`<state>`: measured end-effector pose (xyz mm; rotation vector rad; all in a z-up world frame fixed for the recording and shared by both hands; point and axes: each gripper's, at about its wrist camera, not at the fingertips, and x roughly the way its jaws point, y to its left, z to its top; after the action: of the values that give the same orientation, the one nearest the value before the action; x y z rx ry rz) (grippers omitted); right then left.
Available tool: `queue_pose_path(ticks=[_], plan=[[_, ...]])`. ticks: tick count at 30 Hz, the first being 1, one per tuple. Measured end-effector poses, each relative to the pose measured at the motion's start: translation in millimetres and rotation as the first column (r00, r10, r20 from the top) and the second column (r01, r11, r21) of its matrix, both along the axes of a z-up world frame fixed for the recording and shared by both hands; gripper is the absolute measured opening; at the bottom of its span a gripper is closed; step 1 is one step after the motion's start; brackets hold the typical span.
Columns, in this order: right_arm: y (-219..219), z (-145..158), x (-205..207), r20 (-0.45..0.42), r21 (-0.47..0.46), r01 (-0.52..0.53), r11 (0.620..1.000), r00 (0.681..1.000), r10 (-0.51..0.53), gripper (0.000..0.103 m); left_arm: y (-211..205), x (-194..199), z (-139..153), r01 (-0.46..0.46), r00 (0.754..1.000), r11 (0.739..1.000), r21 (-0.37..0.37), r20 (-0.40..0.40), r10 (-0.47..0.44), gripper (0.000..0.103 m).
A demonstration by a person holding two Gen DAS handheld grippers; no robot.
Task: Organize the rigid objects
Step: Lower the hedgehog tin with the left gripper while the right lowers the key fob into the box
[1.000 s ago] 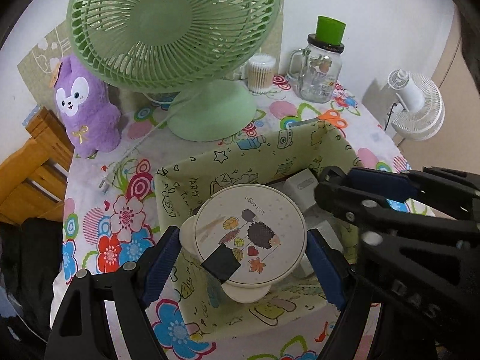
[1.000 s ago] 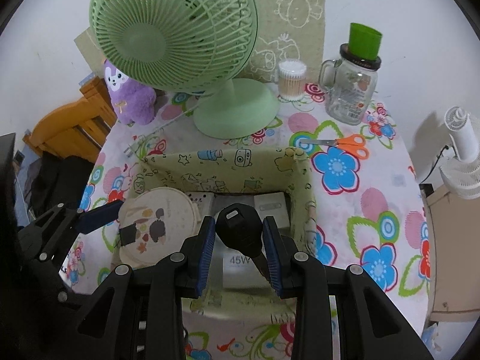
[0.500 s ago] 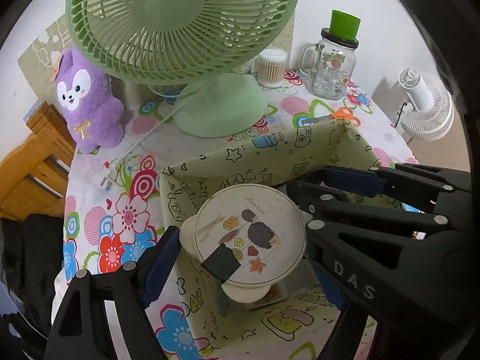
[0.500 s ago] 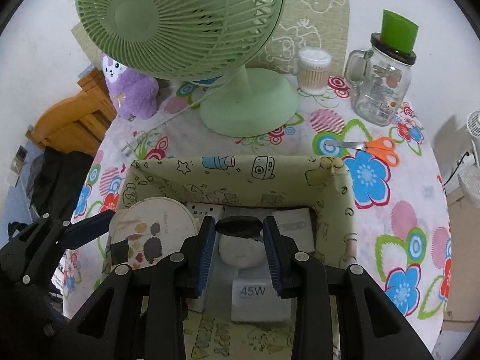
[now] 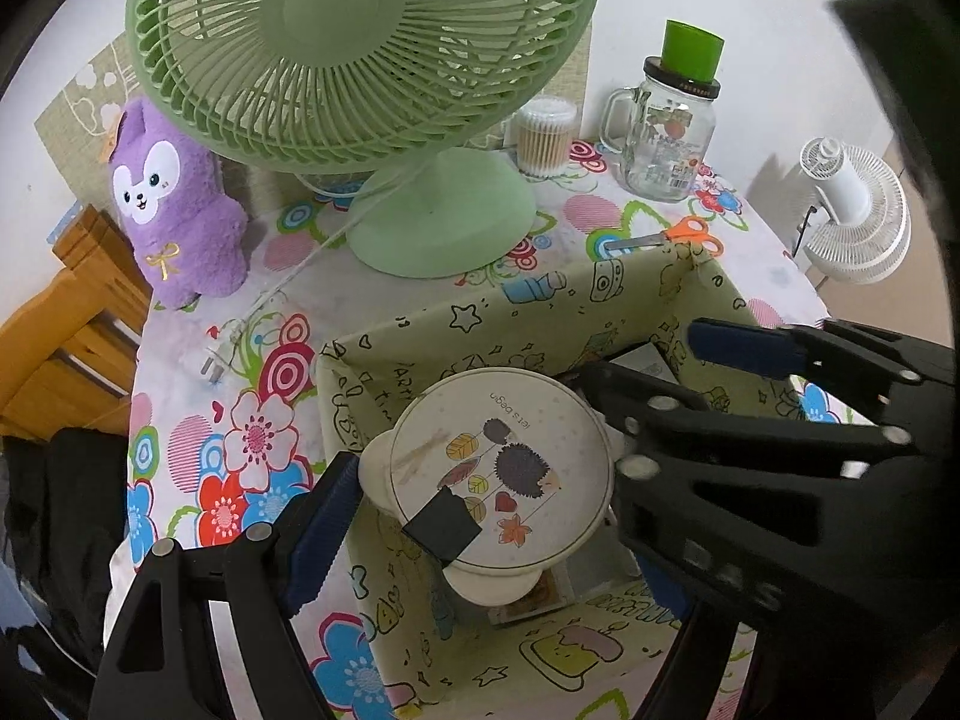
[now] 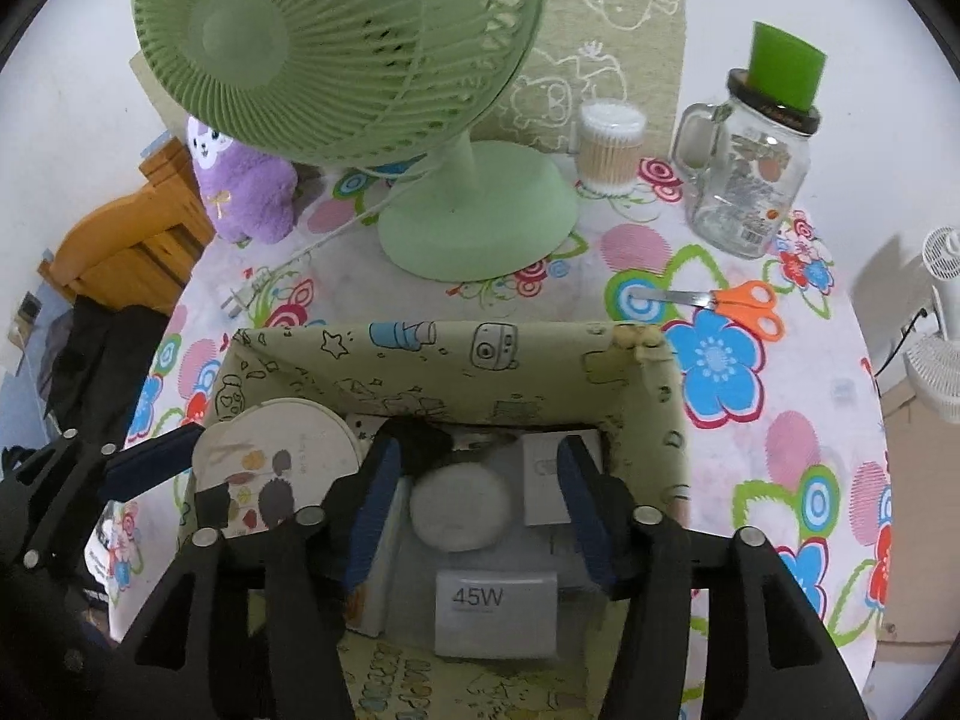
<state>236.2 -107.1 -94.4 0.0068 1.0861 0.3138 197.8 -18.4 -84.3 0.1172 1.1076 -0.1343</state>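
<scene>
Right gripper (image 6: 474, 510), jaws opening, above a white round object (image 6: 461, 507) lying free in the fabric box (image 6: 456, 354) beside a 45W charger (image 6: 495, 612). Left gripper (image 5: 480, 516) clamps the hedgehog-print lid (image 5: 501, 468); green fan (image 6: 336, 48) behind.
</scene>
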Motion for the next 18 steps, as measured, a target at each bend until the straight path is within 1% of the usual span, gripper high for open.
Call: queue_pose_path(ticks=[2,4,9,18], plan=[[-3.4,5.2,-3.3,0.011,-0.007,0.002,1.0,1.0,-0.002,0.066,-1.6,0.9,1.1,0.003,1.0,1.0,-0.008,0.002,-0.003,0.085],[-7.2,10.6,-6.8,0.022,-0.019,0.007,1.0,1.0,-0.007,0.067,-4.1,1.5,2.3,0.008,1.0,1.0,-0.014,0.003,-0.008,0.085],[-17.8,20.4,-13.9,0.04,-0.029,0.03,0.999,0.999,-0.029,0.068,-12.9,3.4,4.4,0.03,1.0,0.999,-0.023,0.006,-0.03,0.085],[-39.7,24.2,-23.5,0.029,-0.017,0.09,0.996,0.996,-0.089,0.068,-25.9,12.8,-1.5,0.052,0.999,0.998,-0.037,-0.007,-0.052,0.085]])
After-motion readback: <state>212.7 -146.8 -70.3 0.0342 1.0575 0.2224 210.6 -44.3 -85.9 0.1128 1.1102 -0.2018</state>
